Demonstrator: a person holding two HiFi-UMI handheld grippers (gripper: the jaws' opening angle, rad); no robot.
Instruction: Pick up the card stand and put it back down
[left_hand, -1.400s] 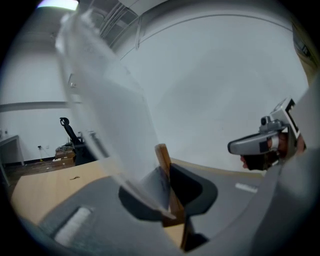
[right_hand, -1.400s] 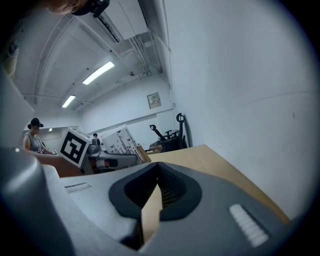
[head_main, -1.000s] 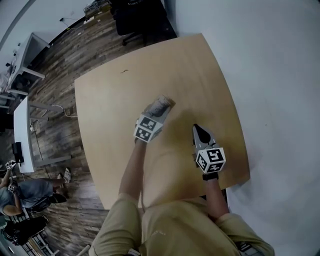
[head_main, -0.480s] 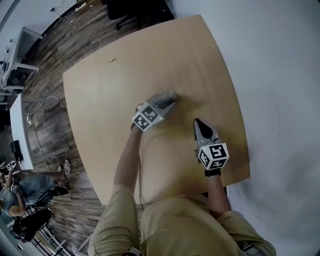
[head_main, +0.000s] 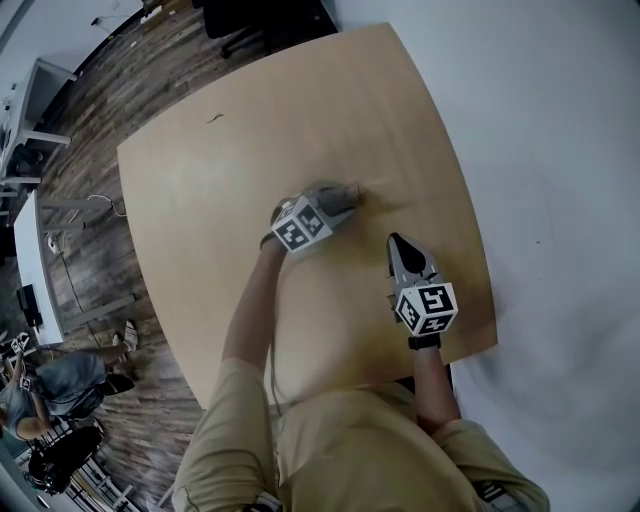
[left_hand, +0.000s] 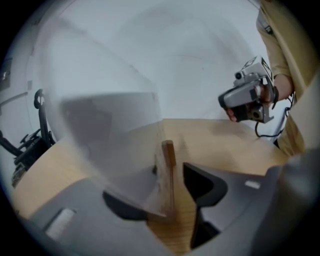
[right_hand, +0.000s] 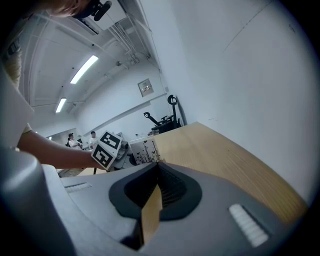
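The card stand (left_hand: 168, 159), a clear panel in a small wooden base, sits upright on the table (head_main: 240, 130) between the jaws of my left gripper (left_hand: 172, 176). Those jaws are opening: the right one stands clear of the base, and the panel leans over the left one. In the head view the left gripper (head_main: 345, 196) is at mid-table with the card stand (head_main: 352, 189) at its tip. My right gripper (head_main: 392, 241) hovers a hand's width nearer and to the right, shut and empty. In its own view the right gripper (right_hand: 159, 166) looks toward the card stand (right_hand: 145, 150).
The table's right edge (head_main: 478, 250) lies close to my right gripper, with white floor beyond it. Wood-plank floor, white desks (head_main: 30, 200) and a person (head_main: 45, 385) are off to the left. A black chair (head_main: 265, 20) stands past the far edge.
My left gripper has drifted a little farther and to the right over the table with the stand at its tip. The right gripper has stayed in place.
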